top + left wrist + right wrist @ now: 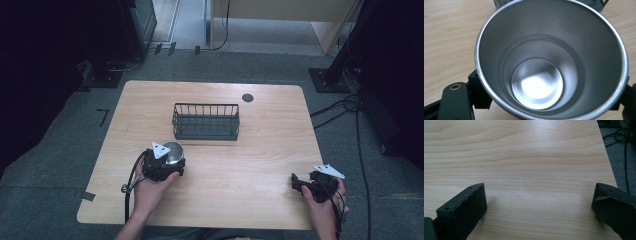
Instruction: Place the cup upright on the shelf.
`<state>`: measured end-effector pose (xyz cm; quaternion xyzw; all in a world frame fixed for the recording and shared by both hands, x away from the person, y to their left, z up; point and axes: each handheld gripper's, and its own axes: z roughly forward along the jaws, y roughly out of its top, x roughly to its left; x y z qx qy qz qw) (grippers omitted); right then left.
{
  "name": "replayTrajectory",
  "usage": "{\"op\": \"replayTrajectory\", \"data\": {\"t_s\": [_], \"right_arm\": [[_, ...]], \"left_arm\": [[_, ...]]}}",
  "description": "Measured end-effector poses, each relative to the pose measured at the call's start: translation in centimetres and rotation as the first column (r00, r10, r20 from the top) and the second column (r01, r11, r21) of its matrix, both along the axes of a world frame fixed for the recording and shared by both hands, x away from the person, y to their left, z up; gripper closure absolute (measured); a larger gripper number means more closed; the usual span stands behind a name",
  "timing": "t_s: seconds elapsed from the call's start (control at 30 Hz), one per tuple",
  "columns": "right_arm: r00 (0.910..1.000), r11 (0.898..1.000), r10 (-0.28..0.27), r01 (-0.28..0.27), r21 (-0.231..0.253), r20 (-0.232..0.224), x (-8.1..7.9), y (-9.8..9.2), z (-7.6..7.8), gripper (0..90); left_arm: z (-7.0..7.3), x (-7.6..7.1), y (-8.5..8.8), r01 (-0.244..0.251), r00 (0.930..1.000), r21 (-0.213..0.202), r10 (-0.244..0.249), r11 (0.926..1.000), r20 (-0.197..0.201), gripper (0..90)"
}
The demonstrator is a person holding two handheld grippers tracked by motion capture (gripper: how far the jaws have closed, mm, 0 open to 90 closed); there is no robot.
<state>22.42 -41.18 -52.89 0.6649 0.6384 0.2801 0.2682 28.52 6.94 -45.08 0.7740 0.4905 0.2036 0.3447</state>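
At 7 o'clock on the wooden table (220, 175), the left gripper (167, 162) is clamped on the steel cup (173, 152), pads on its outer wall; cup empty inside. Grasp looks done; transfer likely remains. Wire basket (206, 121) sits empty near centre, at the cup's 1 o'clock, apart. Right gripper (299, 182) idles at 4 o'clock, jaws spread, nothing between.

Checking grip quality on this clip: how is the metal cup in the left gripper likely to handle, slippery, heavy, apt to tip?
The metal cup looks smooth and polished, so it may slip between the left gripper jaws. Its walls look thin and it is empty, so probably light and stiff. It narrows toward the base, so it could tip if set down carelessly.
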Motion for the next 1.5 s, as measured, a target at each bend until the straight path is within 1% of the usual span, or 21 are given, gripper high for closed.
{"op": "replayTrajectory", "data": {"t_s": [0.03,0.1,0.23,0.33,0.37,0.43,0.47,0.53,0.6,0.63,0.67,0.73,0.77,0.97,1.0,1.1,1.2,1.23,1.3,1.43,1.5], "right_arm": [[1.0,1.0,0.0,0.0,0.0,0.0,0.0,0.0,0.0,0.0],[1.0,1.0,0.0,0.0,0.0,0.0,0.0,0.0,0.0,0.0],[1.0,1.0,0.0,0.0,0.0,0.0,0.0,0.0,0.0,0.0],[1.0,1.0,0.0,0.0,0.0,0.0,0.0,0.0,0.0,0.0],[1.0,1.0,0.0,0.0,0.0,0.0,0.0,0.0,0.0,0.0],[1.0,1.0,0.0,0.0,0.0,0.0,0.0,0.0,0.0,0.0],[1.0,1.0,0.0,0.0,0.0,0.0,0.0,0.0,0.0,0.0],[1.0,1.0,0.0,0.0,0.0,0.0,0.0,0.0,0.0,0.0],[1.0,1.0,0.0,0.0,0.0,0.0,0.0,0.0,0.0,0.0],[1.0,1.0,0.0,0.0,0.0,0.0,0.0,0.0,0.0,0.0],[1.0,1.0,0.0,0.0,0.0,0.0,0.0,0.0,0.0,0.0],[1.0,1.0,0.0,0.0,0.0,0.0,0.0,0.0,0.0,0.0],[1.0,1.0,0.0,0.0,0.0,0.0,0.0,0.0,0.0,0.0],[1.0,1.0,0.001,-0.001,-0.001,0.0,0.0,0.0,0.0,0.0],[1.0,1.0,-0.001,0.001,0.0,-0.001,0.0,0.0,0.0,0.0],[1.0,1.0,0.0,0.0,0.0,0.0,0.0,0.0,0.0,0.0],[1.0,1.0,0.0,0.0,0.0,0.0,0.0,0.0,0.0,0.0],[1.0,1.0,0.0,0.0,0.0,0.0,0.0,0.0,0.0,0.0],[1.0,1.0,0.0,0.0,0.0,0.0,0.0,0.0,0.0,0.0],[1.0,1.0,0.0,0.0,0.0,0.0,0.0,0.0,0.0,0.0],[1.0,1.0,0.0,0.0,0.0,0.0,0.0,0.0,0.0,0.0]], "left_arm": [[0.5,0.5,-0.1,0.012,0.9999,-0.001,-0.012,0.9999,0.001,19.2],[0.9,0.9,-0.2,0.011,0.9999,-0.01,-0.011,0.9999,0.008,19.1],[1.8,1.8,-0.5,0.024,0.9996,-0.009,-0.024,0.9997,0.016,19.1],[2.1,2.2,-0.7,0.028,0.9995,-0.016,-0.027,0.9995,0.018,19.1],[2.5,2.7,-0.8,0.033,0.9993,-0.021,-0.033,0.9992,0.018,19.1],[2.6,2.9,-0.9,0.037,0.9992,-0.019,-0.037,0.9991,0.018,19.1],[3.0,3.4,-1.1,0.042,0.999,-0.021,-0.041,0.9989,0.019,19.1],[3.5,3.9,-1.3,0.044,0.9987,-0.023,-0.043,0.9988,0.026,19.1],[3.7,4.1,-1.4,0.046,0.9986,-0.021,-0.045,0.9987,0.029,19.1],[4.2,4.5,-1.6,0.045,0.9983,-0.024,-0.045,0.9987,0.037,19.1],[4.2,4.5,-1.6,0.045,0.9983,-0.024,-0.045,0.9987,0.037,19.1],[4.6,4.9,-1.8,0.047,0.9981,-0.017,-0.046,0.9988,0.042,19.1],[4.9,5.4,-1.9,0.051,0.9976,-0.016,-0.05,0.9986,0.047,19.1],[5.7,6.4,-2.3,0.048,0.9973,-0.017,-0.047,0.9987,0.056,19.1],[6.0,6.9,-2.4,0.041,0.9974,-0.028,-0.04,0.9988,0.06,19.1],[6.3,7.3,-2.4,0.039,0.9973,-0.03,-0.037,0.9988,0.064,19.1],[6.8,8.3,-2.5,0.035,0.997,-0.041,-0.032,0.9986,0.071,19.1],[6.8,8.3,-2.5,0.035,0.997,-0.041,-0.032,0.9986,0.071,19.1],[7.1,8.8,-2.7,0.035,0.9967,-0.05,-0.031,0.9981,0.075,19.1],[7.3,9.9,-3.3,0.034,0.9965,-0.044,-0.031,0.9984,0.077,19.1],[7.3,10.2,-3.4,0.033,0.9965,-0.041,-0.03,0.9986,0.078,19.1]]}}
